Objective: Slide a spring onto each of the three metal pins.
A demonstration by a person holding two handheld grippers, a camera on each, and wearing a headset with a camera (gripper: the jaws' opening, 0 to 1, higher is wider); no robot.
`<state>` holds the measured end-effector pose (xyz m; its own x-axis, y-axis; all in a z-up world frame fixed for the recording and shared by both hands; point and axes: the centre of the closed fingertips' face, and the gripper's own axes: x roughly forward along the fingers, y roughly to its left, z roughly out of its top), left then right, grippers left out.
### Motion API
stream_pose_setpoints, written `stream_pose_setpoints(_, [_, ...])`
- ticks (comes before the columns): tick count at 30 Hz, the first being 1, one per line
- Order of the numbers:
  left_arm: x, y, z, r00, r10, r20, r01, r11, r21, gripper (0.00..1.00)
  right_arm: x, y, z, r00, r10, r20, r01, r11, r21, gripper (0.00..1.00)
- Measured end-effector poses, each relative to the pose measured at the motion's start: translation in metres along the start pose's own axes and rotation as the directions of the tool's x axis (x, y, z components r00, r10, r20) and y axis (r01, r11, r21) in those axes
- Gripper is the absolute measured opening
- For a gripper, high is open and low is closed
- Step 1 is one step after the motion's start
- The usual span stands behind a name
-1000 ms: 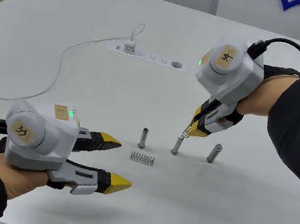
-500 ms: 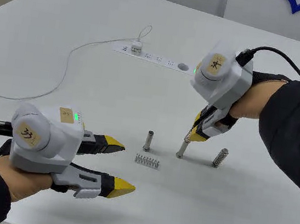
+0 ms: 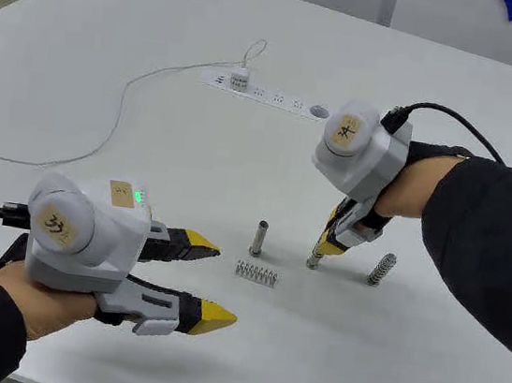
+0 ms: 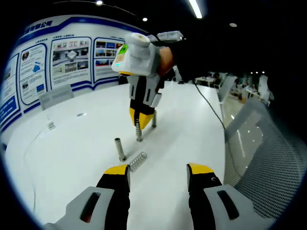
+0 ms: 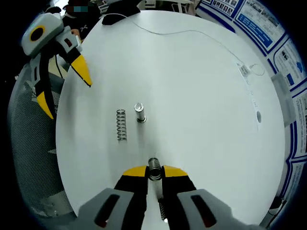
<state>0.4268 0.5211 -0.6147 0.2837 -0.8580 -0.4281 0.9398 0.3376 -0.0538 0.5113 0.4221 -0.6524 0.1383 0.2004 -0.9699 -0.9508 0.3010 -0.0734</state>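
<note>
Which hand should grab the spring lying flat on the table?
Left: the left gripper is open near the flat spring; the right gripper is shut on a second spring at a pin.

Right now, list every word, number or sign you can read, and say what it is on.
Nothing reads clearly.
Left sticker, on the left gripper: handwritten marks, illegible.
Right sticker, on the right gripper: handwritten mark, illegible.
Posters on the wall: print too blurred to read.
Power strip: any marking too small to tell.
</note>
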Motion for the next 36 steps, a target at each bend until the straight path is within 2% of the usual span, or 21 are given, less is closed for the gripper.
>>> stream_pose_setpoints(10, [-0.002,0.003,-0.001,1.0000,0.009,0.001,-0.009,1.000,-0.006,0.48,0.019,-0.004,-0.004,1.0000,-0.001,-0.001,0.001,0.999,0.037,0.13])
stream_pose_setpoints(13, [-0.002,0.003,-0.001,0.9999,0.010,0.000,-0.010,1.000,-0.005,0.48,0.018,-0.006,-0.004,0.9999,-0.009,0.007,0.009,0.999,0.033,0.13])
stream_pose_setpoints(18, [-0.002,0.003,0.000,0.9999,0.012,0.002,-0.012,1.000,-0.004,0.48,0.006,-0.009,0.000,0.9989,-0.033,0.035,0.032,0.999,0.016,0.16])
stream_pose_setpoints(26, [-0.001,0.003,0.000,1.0000,0.008,-0.002,-0.008,1.000,-0.001,0.48,-0.014,0.002,0.011,0.9960,-0.049,0.075,0.051,0.998,-0.022,0.17])
stream_pose_setpoints(29, [-0.001,0.003,0.001,1.0000,0.008,-0.002,-0.008,1.000,0.002,0.48,-0.018,0.010,0.020,0.9944,-0.047,0.095,0.053,0.997,-0.054,0.17])
stream_pose_setpoints(32, [-0.001,0.002,0.002,1.0000,0.009,-0.002,-0.008,1.000,0.003,0.47,-0.017,0.022,0.029,0.9925,-0.015,0.121,0.023,0.997,-0.068,0.17])
stream_pose_setpoints(36, [-0.001,0.002,0.003,1.0000,0.009,-0.003,-0.009,1.000,0.004,0.47,-0.008,0.025,0.033,0.9927,0.006,0.121,0.004,0.997,-0.081,0.17])
